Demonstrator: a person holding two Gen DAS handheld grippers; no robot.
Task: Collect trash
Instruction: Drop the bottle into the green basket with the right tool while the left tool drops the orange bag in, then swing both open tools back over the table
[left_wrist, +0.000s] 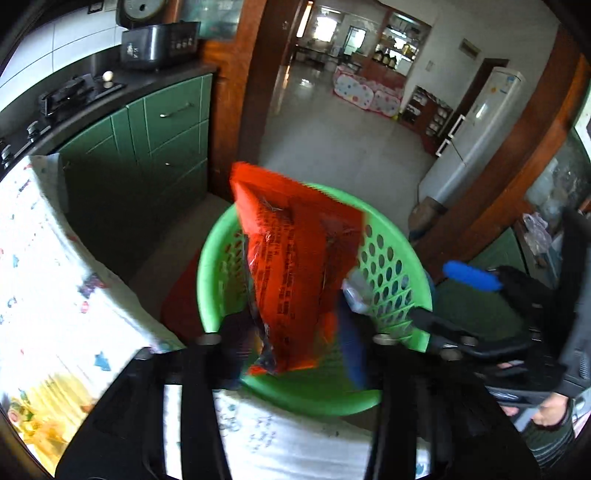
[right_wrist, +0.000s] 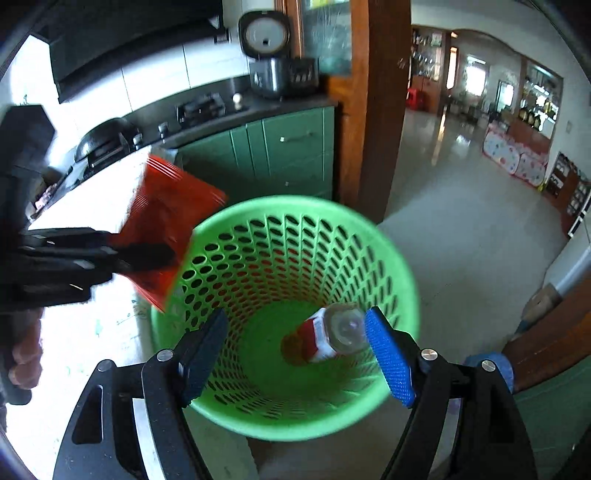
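Note:
A green perforated basket (left_wrist: 208, 258) (right_wrist: 295, 205) stands on the floor beside the table. My left gripper (left_wrist: 291, 343) (right_wrist: 155, 254) is over its rim, jaws apart, with a red snack bag (left_wrist: 295, 258) (right_wrist: 166, 221) hanging blurred between the fingers; I see no pad pressing on it. My right gripper (right_wrist: 295, 354) (left_wrist: 454, 302) is open above the basket's mouth with nothing between its blue pads (right_wrist: 389, 362). A clear bottle with a red and white label (right_wrist: 328, 338) lies low inside the basket, close under the right pad.
The table with a white patterned cloth (left_wrist: 55, 277) (right_wrist: 92, 332) lies left of the basket. Green cabinets (left_wrist: 166, 147), a stove (left_wrist: 66, 96) and a rice cooker (right_wrist: 264, 55) line the back. A wooden door frame (right_wrist: 369, 129) opens onto a tiled floor (right_wrist: 461, 221). A person's hand (right_wrist: 26, 358) holds the left gripper.

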